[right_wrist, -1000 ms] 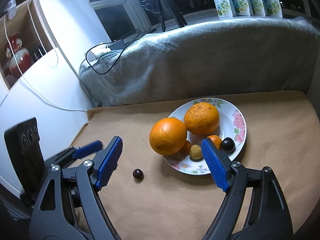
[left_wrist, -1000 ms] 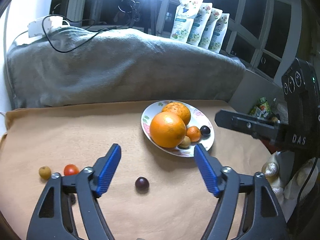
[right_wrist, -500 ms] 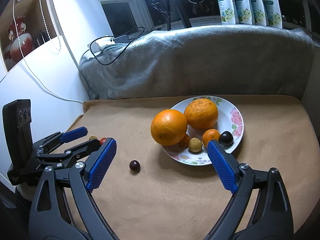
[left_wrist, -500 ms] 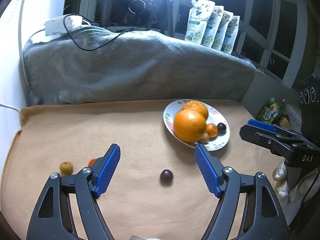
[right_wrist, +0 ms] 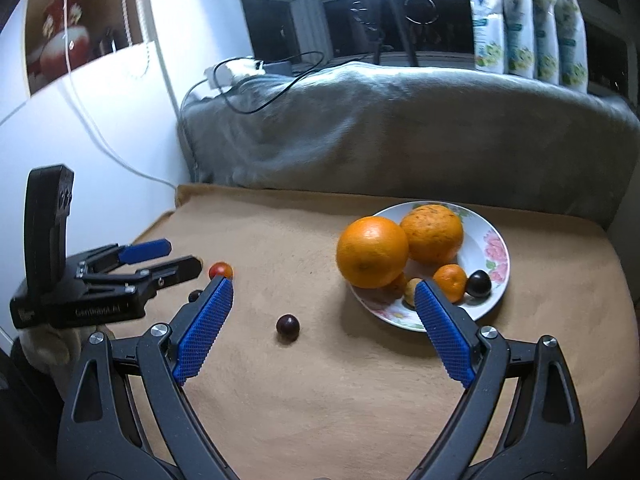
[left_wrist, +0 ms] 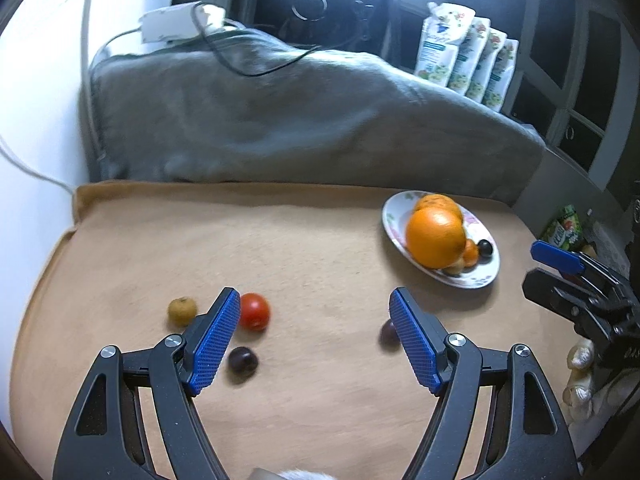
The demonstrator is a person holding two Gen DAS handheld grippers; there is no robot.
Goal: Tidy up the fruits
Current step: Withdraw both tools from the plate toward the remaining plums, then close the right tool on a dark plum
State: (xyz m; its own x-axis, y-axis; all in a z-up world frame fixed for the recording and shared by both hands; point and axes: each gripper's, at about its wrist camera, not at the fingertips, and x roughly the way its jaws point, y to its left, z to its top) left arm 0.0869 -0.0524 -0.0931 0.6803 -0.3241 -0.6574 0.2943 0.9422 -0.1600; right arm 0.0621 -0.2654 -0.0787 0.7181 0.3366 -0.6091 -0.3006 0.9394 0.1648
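A flowered plate (left_wrist: pixel 485 278) (right_wrist: pixel 482 236) on the tan cloth holds two big oranges (right_wrist: pixel 372 252), a tangerine (right_wrist: pixel 450 277), a small yellow fruit and a dark plum (right_wrist: pixel 479 283). Loose on the cloth are a red tomato (left_wrist: pixel 254 311) (right_wrist: pixel 221 270), a brownish-yellow fruit (left_wrist: pixel 182 311) and two dark plums (left_wrist: pixel 242 360) (right_wrist: pixel 287 326). My left gripper (left_wrist: pixel 314 300) (right_wrist: pixel 184 258) is open above the cloth, its left pad close beside the tomato and one plum. My right gripper (right_wrist: pixel 322 284) (left_wrist: pixel 560 264) is open and empty, with the other plum lying ahead between its fingers.
A grey blanket (right_wrist: pixel 400 128) covers a hump behind the table, with a power strip and cables (left_wrist: pixel 172 26) on top. White pouches (right_wrist: pixel 524 20) stand on the sill. A white wall (right_wrist: pixel 100 128) borders the left. A gloved hand (left_wrist: pixel 580 364) holds the right gripper.
My left gripper has swung left, so the plate slid to the right and the tomato, yellow fruit and a second plum came near its left finger. The right gripper's jaws widened and it drew back.
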